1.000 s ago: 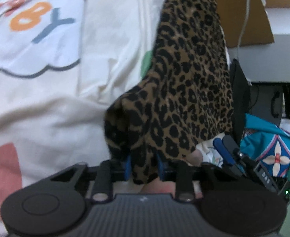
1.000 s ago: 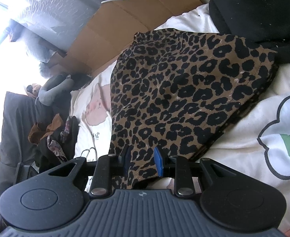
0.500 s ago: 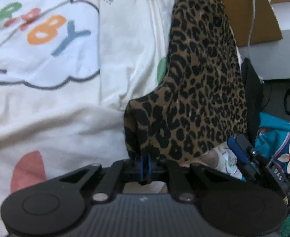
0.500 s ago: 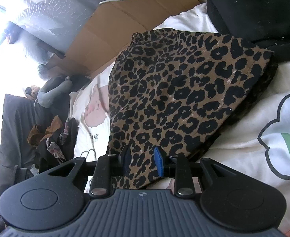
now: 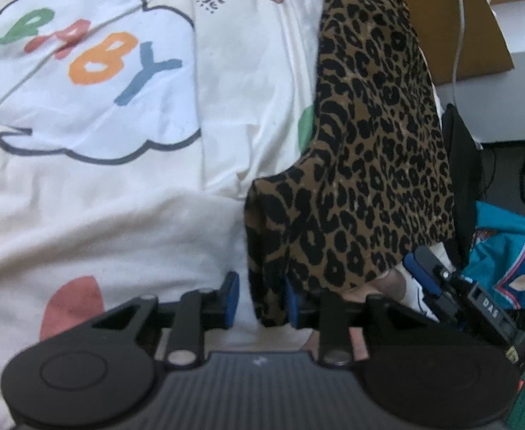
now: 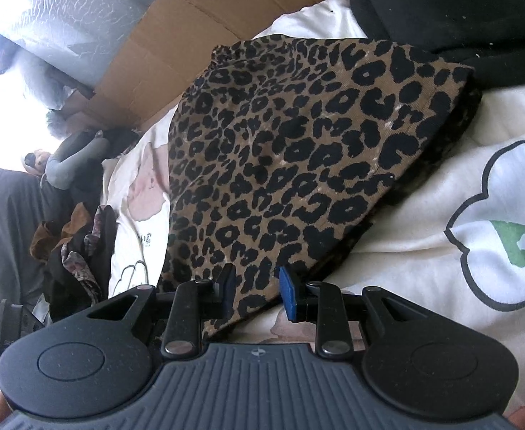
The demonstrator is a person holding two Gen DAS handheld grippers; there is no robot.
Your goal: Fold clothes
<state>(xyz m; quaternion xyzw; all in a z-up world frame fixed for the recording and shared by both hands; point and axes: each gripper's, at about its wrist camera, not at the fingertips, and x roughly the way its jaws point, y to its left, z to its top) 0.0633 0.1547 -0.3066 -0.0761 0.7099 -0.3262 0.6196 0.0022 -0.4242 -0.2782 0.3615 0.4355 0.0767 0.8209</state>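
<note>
A folded leopard-print garment (image 5: 370, 165) lies on the white printed bedsheet (image 5: 137, 215). My left gripper (image 5: 262, 301) is at its near corner. The jaws are opening, and the corner hangs between the blue pads, against the right one and clear of the left. In the right wrist view the same garment (image 6: 298, 150) spreads ahead. My right gripper (image 6: 257, 292) stands partly open over its near edge. The cloth lies between the pads, with sheet showing beside the right pad. The right gripper's fingers (image 5: 420, 276) also show at the garment's other near corner.
A black garment (image 6: 441, 7) lies beyond the leopard one. Cardboard (image 5: 459, 18) with a grey cable stands along the bed's far side. A teal patterned cloth (image 5: 513, 261) is beside the bed, and a heap of dark clothes (image 6: 76, 251) sits further off.
The left jaws pinched the leopard corner half a second ago and have since parted. The view has slid slightly across the sheet. The right gripper kept its opening and place.
</note>
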